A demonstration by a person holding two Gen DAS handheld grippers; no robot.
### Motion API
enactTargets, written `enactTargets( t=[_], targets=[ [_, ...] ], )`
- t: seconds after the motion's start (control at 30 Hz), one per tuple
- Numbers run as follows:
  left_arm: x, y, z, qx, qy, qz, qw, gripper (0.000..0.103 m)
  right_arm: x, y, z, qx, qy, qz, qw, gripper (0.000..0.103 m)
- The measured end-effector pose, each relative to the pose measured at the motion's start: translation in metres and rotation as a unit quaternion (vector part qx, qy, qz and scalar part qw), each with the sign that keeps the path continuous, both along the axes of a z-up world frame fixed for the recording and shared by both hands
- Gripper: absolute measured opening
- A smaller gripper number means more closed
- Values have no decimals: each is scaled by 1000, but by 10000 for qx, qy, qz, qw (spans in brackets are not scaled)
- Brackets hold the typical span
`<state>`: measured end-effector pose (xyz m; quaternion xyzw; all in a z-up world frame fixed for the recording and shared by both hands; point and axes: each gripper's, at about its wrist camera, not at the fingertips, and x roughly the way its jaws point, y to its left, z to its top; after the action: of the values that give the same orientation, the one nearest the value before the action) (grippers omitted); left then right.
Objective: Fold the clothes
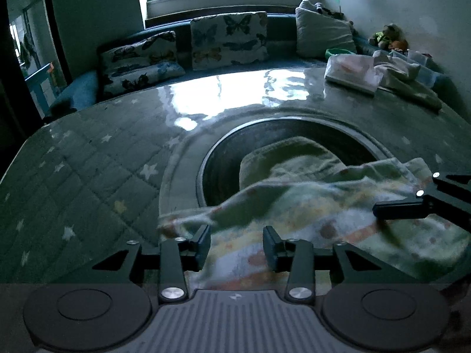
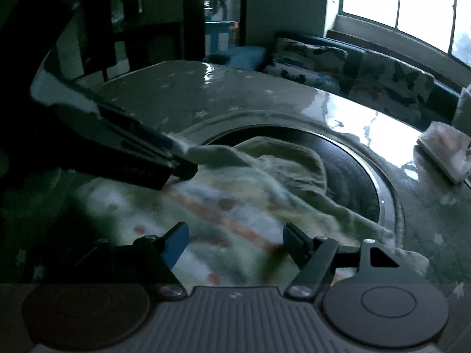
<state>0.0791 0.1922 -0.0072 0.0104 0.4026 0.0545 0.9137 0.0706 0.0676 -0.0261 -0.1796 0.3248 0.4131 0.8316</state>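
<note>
Both sets of jaws stand spread with nothing pinched: the left gripper (image 1: 237, 245) has its pads apart above the near edge of a patterned cloth (image 1: 309, 220), and the right gripper (image 2: 235, 242) is spread wider still over the same cloth (image 2: 235, 203), pads clear of the fabric as far as the blurred right wrist view shows.

The cloth, pale with orange and yellow marks, lies on the tabletop (image 1: 88, 161), which is covered in a glossy star-print sheet. Its far part is draped over and into a dark round basin (image 1: 223, 161) sunk in the tabletop; its near part spreads flat on the side of the basin closest to the cameras. Beyond the basin, toward the far edge, sits a stack of folded laundry (image 1: 353, 73), and behind that a sofa with butterfly cushions (image 1: 229, 38).

The step in hand looks like a release after laying or smoothing the cloth, with a fold not yet formed. Next, each gripper would need to come down on a corner or edge, pinch a single layer, and lift the part hanging in the basin clear before folding it over.
</note>
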Motion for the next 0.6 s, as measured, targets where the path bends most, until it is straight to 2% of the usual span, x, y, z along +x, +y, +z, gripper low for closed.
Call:
enactTargets(
  t=[0.43, 0.5, 0.53, 0.6],
  targets=[
    [-33, 11, 1, -180, 31, 371, 9991, 62, -23, -3, 1, 6, -27, 80, 10000, 82],
    [-38, 13, 2, -213, 15, 444, 9988, 66, -25, -4, 2, 21, -39, 71, 10000, 85],
    [-40, 15, 2, -230, -1, 486, 9986, 69, -25, -4, 2, 32, -45, 74, 10000, 90],
    [-46, 19, 3, -274, -42, 549, 9981, 72, -28, -4, 3, 46, -68, 97, 9999, 91]
  ],
)
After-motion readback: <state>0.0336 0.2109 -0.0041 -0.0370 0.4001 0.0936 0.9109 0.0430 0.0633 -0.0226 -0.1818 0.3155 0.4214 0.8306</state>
